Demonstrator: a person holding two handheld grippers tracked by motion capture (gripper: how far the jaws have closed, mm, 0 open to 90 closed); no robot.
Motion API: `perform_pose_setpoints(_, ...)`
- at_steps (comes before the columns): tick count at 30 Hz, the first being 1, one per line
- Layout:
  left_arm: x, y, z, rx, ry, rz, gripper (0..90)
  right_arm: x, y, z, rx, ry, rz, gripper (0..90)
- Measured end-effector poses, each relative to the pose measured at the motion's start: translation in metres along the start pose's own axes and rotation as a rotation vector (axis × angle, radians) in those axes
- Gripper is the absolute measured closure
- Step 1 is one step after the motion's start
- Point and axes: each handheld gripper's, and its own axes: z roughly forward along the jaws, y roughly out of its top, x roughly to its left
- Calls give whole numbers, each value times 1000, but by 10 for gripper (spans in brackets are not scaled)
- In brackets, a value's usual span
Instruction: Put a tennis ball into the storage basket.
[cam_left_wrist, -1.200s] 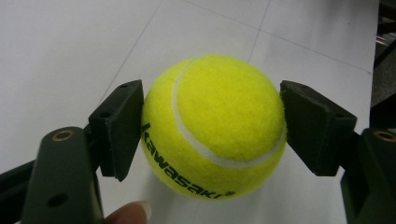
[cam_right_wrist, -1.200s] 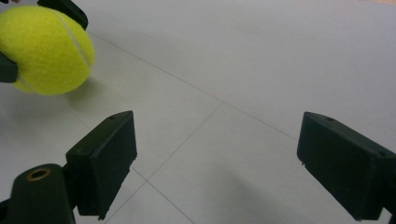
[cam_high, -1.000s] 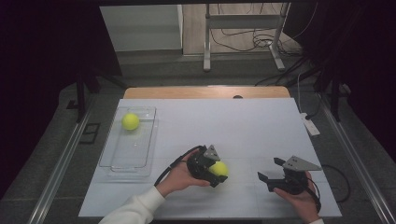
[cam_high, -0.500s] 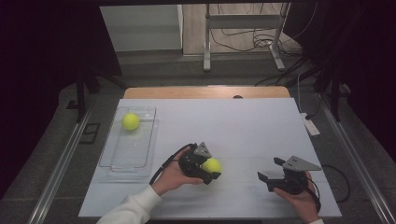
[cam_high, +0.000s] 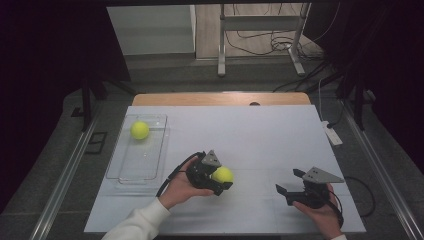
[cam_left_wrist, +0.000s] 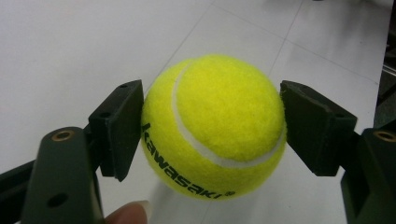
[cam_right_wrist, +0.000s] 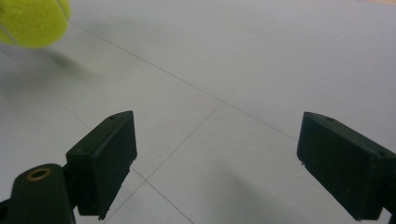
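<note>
Left gripper (cam_high: 214, 176), near the tabletop (cam_high: 260, 135) centre, jaws closed on a yellow tennis ball (cam_high: 222, 174). Right gripper (cam_high: 292, 182) at lower right, jaws apart. Second tennis ball (cam_high: 139, 130) lies in clear tray (cam_high: 150, 167), far end.

The tennis ball (cam_left_wrist: 212, 128) in the left tongs (cam_left_wrist: 212, 126) is showing a fuzzy yellow felt nap with a smooth white seam and printed black lettering, and the pads (cam_left_wrist: 119, 126) pressing on it are looking like matt black moulded plastic with small brass-coloured inserts. The desk (cam_high: 260, 135) is presenting a smooth, matt white top with fine seam lines, edged at the far side by a wood-toned strip. The tray (cam_high: 137, 165) is appearing as clear, glossy plastic, and the sleeve (cam_high: 142, 225) as soft white cloth.
</note>
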Motion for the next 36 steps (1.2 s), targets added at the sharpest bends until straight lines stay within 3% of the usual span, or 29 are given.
perform_pose_setpoints(36, 28, -5, -37, -74, 96, -81, 261, -1, 0, -1, 1, -7, -1, 124)
